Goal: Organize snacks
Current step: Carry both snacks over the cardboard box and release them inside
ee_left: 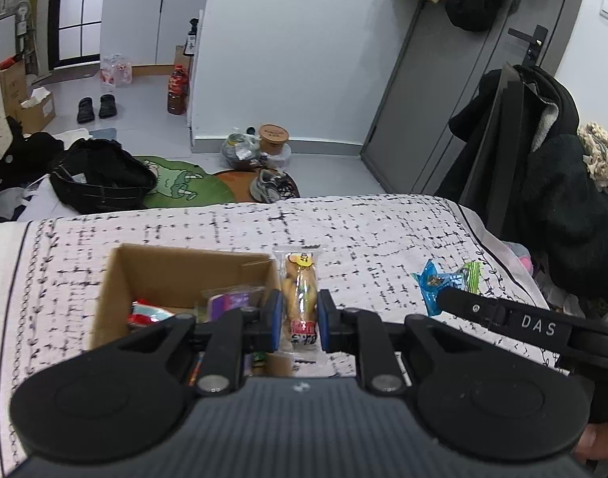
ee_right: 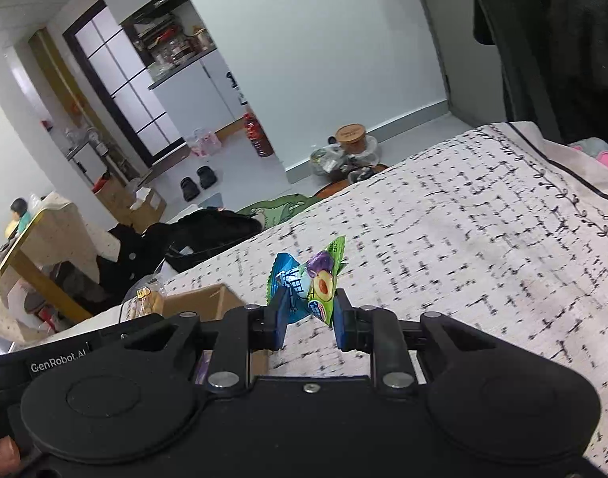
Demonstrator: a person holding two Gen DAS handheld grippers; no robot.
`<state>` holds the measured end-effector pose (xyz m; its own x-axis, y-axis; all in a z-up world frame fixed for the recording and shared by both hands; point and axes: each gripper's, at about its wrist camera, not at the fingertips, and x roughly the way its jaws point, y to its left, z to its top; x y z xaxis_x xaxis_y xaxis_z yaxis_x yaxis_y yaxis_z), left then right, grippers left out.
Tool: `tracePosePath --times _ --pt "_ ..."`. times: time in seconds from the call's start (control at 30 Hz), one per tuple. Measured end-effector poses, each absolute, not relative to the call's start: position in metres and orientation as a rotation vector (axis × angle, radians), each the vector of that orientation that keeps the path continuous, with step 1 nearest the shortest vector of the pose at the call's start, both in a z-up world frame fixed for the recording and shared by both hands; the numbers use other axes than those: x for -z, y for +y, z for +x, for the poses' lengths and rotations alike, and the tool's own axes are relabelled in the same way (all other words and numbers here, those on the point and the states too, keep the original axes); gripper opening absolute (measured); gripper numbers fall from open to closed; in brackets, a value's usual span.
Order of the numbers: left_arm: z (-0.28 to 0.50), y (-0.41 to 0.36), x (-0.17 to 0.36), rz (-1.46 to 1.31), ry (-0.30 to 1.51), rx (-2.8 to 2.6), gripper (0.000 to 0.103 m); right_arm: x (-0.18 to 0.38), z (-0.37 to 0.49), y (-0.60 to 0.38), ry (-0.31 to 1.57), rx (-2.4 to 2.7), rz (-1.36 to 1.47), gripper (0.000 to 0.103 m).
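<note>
My left gripper [ee_left: 300, 318] is shut on a clear-wrapped yellow pastry snack [ee_left: 300, 294], held just right of an open cardboard box [ee_left: 116, 279] that holds several snack packets [ee_left: 152, 314]. My right gripper [ee_right: 307, 318] is shut on a blue packet and a green plum packet [ee_right: 315, 283] together, lifted over the tablecloth. In the left wrist view these packets [ee_left: 443, 283] and the right gripper's finger [ee_left: 503, 314] show at the right. In the right wrist view the box [ee_right: 208, 302] and the pastry snack [ee_right: 144, 298] show at the left.
The table wears a white cloth with black dashes [ee_left: 383, 239]. A chair draped with dark clothes [ee_left: 542, 183] stands at the table's right. Beyond the far edge the floor holds a black bag [ee_left: 100, 175], a green mat [ee_left: 184, 183], shoes and jars.
</note>
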<state>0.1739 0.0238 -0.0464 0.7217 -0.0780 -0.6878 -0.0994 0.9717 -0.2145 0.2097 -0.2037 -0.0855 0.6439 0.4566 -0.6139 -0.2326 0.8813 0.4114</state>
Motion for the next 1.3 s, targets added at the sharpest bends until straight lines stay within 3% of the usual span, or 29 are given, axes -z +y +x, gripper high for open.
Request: tracePosePath --times 0.83,0.97,1.03,1.3 --pt "0.121 0.104 0.064 -0.332 0.774 -0.135 0.017 0.088 0.153 -0.12 0.844 -0.582 0.203 0.024" --pt "0.118 0.107 0.067 -0.34 0.779 -0.138 0.017 0.089 0.149 -0.111 0.88 -0.623 0.173 0.036" --pt "0.118 0.109 0.066 -0.341 0.777 -0.139 0.017 0.086 0.149 -0.112 0.866 -0.611 0.172 0.051" --pt "0.123 0.109 0.066 -0.351 0.775 -0.121 0.017 0.086 0.161 -0.127 0.869 -0.548 0.205 0.052"
